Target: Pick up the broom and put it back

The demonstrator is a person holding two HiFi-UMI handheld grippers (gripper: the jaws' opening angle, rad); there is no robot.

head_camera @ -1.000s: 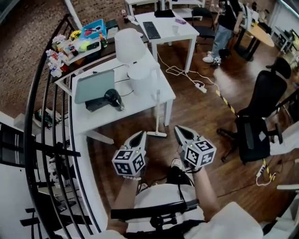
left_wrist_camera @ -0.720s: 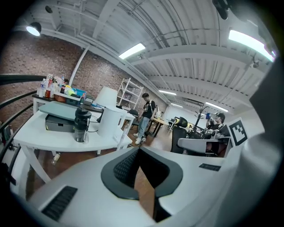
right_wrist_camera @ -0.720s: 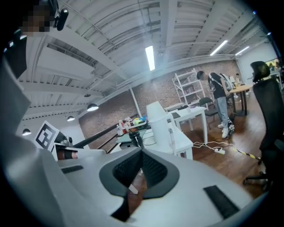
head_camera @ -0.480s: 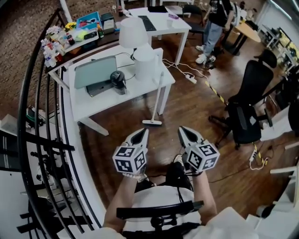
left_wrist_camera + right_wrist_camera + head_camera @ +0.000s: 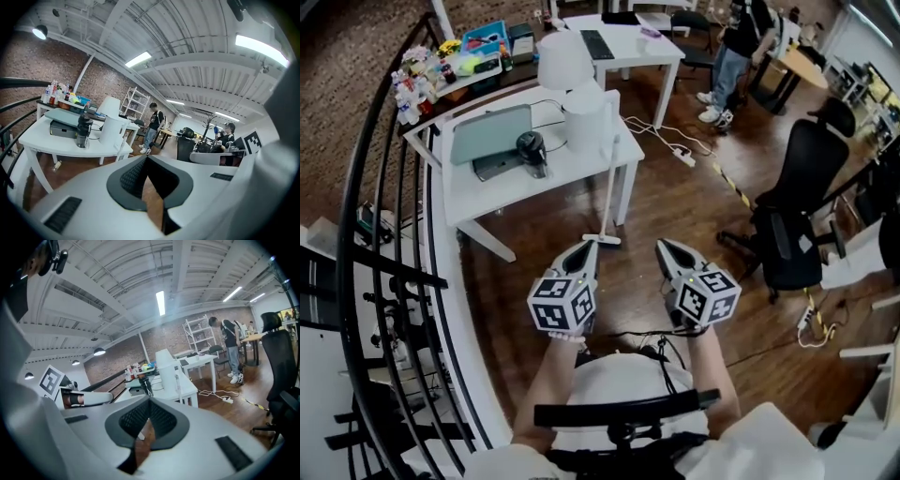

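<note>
1. broom stands upright, leaning on the white table's near corner, head on the floor.
2. left gripper: jaws closed tip to tip, nothing held, near the broom head.
3. right gripper: jaws closed, nothing held, level with the left.

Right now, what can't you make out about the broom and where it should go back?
- Broom head: hidden below the left gripper and right gripper in their own views.
- Handle top: head view, lost against the white desk.
- Shelf clutter: head view, too small to name.
- Storage spot: shown nowhere.
</note>
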